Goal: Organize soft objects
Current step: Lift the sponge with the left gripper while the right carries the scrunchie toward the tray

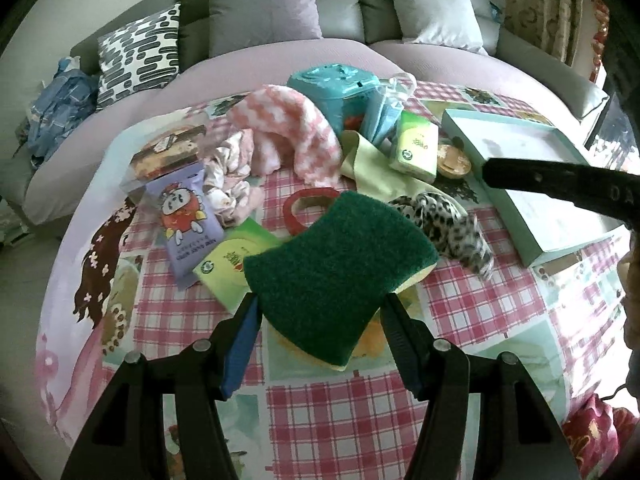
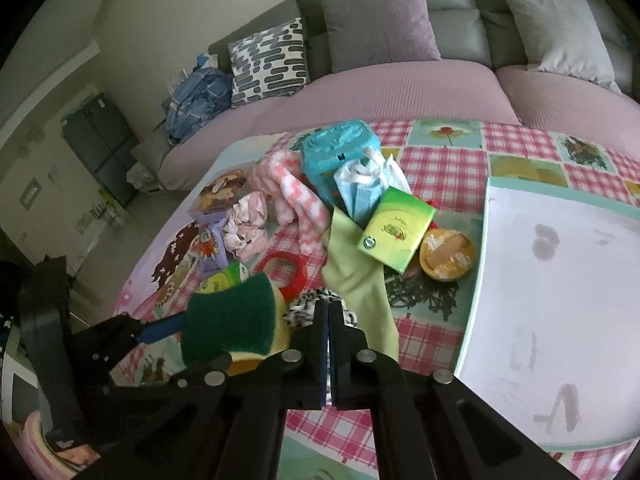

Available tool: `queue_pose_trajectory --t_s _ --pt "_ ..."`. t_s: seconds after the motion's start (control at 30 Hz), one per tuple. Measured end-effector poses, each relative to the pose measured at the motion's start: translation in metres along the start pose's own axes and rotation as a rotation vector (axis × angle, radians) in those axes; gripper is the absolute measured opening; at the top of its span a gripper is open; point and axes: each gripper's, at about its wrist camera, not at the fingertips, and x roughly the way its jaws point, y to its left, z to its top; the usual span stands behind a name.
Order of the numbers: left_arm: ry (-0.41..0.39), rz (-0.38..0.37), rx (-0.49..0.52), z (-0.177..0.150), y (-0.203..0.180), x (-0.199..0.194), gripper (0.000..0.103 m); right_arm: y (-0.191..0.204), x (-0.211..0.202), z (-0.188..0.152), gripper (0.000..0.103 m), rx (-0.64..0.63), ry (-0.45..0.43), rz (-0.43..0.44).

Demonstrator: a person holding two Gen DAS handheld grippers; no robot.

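My left gripper (image 1: 320, 306) is shut on a green-and-yellow sponge (image 1: 340, 256), held a little above the checked tablecloth (image 1: 480, 304) with a pad on each side. The right wrist view shows the same sponge (image 2: 232, 320) at lower left. My right gripper (image 2: 328, 304) is shut, and a leopard-print scrunchie (image 2: 302, 312) bulges out on both sides of its fingertips. Seen from the left wrist, that scrunchie (image 1: 444, 224) is blurred, just below the right gripper's black body (image 1: 560, 184).
A shallow white box with a teal rim (image 2: 560, 280) lies at the right. A pink-and-white fluffy cloth (image 1: 292, 128), a teal container (image 1: 336, 84), a green tissue pack (image 1: 416, 148), a pale green cloth (image 1: 372, 160) and a red ring (image 1: 296, 208) crowd the middle. A sofa (image 1: 280, 60) stands behind.
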Motion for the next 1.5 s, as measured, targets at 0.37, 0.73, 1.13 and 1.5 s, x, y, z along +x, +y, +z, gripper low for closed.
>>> queue_pose_trajectory --t_s 0.37,0.73,1.13,1.5 --pt "0.019 0.049 -0.050 -0.006 0.015 -0.003 0.063 0.010 0.009 -0.013 0.005 -0.042 0.050 -0.007" --pt "-0.013 0.098 -0.145 -0.013 0.056 -0.020 0.063 0.026 0.045 -0.024 0.047 -0.109 0.148 -0.045" --pt "0.005 0.094 -0.180 -0.023 0.071 -0.013 0.063 0.033 0.077 -0.033 0.048 -0.159 0.214 -0.114" --pt "0.016 0.089 -0.159 -0.021 0.066 -0.011 0.063 0.030 0.076 -0.033 0.039 -0.155 0.220 -0.113"
